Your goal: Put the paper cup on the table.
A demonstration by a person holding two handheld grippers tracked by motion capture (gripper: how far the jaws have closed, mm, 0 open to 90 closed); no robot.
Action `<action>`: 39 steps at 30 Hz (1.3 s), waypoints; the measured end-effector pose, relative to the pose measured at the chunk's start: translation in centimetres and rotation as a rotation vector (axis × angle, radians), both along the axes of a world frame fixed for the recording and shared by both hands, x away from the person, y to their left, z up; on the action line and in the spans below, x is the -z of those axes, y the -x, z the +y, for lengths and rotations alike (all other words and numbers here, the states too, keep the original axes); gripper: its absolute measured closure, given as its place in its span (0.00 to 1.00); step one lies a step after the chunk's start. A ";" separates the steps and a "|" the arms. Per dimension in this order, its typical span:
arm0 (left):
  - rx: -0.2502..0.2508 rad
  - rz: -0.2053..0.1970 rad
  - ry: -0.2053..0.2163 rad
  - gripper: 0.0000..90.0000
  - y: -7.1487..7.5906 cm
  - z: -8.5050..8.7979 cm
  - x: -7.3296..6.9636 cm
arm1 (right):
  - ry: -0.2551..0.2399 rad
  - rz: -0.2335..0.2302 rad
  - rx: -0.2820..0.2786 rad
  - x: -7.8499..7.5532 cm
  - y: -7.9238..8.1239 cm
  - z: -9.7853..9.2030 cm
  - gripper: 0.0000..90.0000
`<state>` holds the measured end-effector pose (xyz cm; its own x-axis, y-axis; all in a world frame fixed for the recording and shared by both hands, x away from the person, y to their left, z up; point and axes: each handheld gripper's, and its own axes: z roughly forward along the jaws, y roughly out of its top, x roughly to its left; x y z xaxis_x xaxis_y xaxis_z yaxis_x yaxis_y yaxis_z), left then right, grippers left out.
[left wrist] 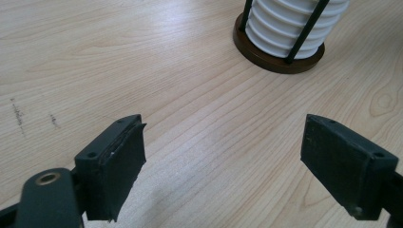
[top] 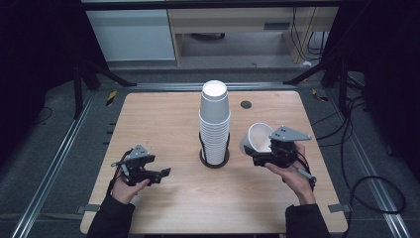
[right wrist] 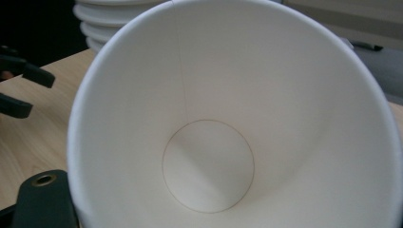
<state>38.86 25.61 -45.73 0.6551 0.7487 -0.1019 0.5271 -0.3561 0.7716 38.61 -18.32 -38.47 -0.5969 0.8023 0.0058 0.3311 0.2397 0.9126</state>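
A tall stack of upside-down white paper cups (top: 214, 124) stands in a black-rod holder with a brown round base (top: 214, 159) at the table's middle. My right gripper (top: 255, 153), to the right of the stack, is shut on a single white paper cup (top: 258, 138), held tilted off the table. In the right gripper view this cup (right wrist: 209, 161) faces me mouth-first and hides the jaws. My left gripper (top: 163, 173) hovers at the front left, open with nothing between its jaws (left wrist: 223, 156). Beyond it are the holder base (left wrist: 278, 59) and the lowest cups (left wrist: 290, 23).
The wooden table (top: 163, 119) has a small dark grommet (top: 246, 104) behind the stack on the right. Metal rails run along both sides of the table, and cables lie on the floor at the right (top: 376, 183). The other gripper (right wrist: 19, 90) appears at the left edge of the right gripper view.
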 end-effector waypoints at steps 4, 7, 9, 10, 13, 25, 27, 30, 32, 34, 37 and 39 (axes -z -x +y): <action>-0.013 0.001 0.004 0.16 -0.1 0.2 0.0 | 0.045 0.003 0.093 0.2 -0.6 -1.1 0.16; -0.014 -0.002 0.000 0.16 -0.1 0.3 -0.1 | 0.068 0.013 0.160 0.3 -1.1 -1.9 0.16; -0.019 -0.002 0.003 0.16 -0.2 0.4 -0.1 | 0.086 0.020 0.201 0.4 -1.4 -2.5 0.16; -0.017 0.000 -0.002 0.16 -0.2 0.4 -0.1 | 0.094 0.025 0.222 0.4 -1.5 -2.8 0.16; -0.029 0.001 0.004 0.16 -0.2 0.6 0.0 | 0.116 0.035 0.269 0.3 -2.1 -3.9 0.16; -0.032 0.001 0.002 0.16 -0.3 1.0 -0.1 | 0.167 0.124 0.362 2.1 -5.5 -6.6 0.16; -0.033 0.001 -0.001 0.16 -0.3 1.0 0.0 | 0.183 0.139 0.365 2.5 -5.9 -6.8 0.16; -0.039 0.003 -0.005 0.16 -0.4 1.0 0.0 | 0.212 0.162 0.375 3.2 -6.3 -7.3 0.16; -0.041 0.002 -0.003 0.16 -0.3 1.0 0.0 | 0.210 0.187 0.384 3.7 -6.5 -7.4 0.16; -0.046 -0.001 0.001 0.16 -0.3 1.1 -0.1 | 0.234 0.210 0.389 4.2 -6.7 -7.5 0.16; -0.049 0.001 0.004 0.16 -0.4 1.2 0.0 | 0.256 0.226 0.385 4.6 -6.9 -7.5 0.16; -0.048 0.004 0.002 0.16 -0.4 1.2 0.1 | 0.266 0.236 0.382 4.8 -7.0 -7.5 0.16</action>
<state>39.29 26.84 -45.78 0.6181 0.7789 -0.1059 0.5464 -0.3289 0.7702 45.65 -25.82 -43.24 -0.2687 0.9546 -0.1288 0.6298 0.2753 0.7264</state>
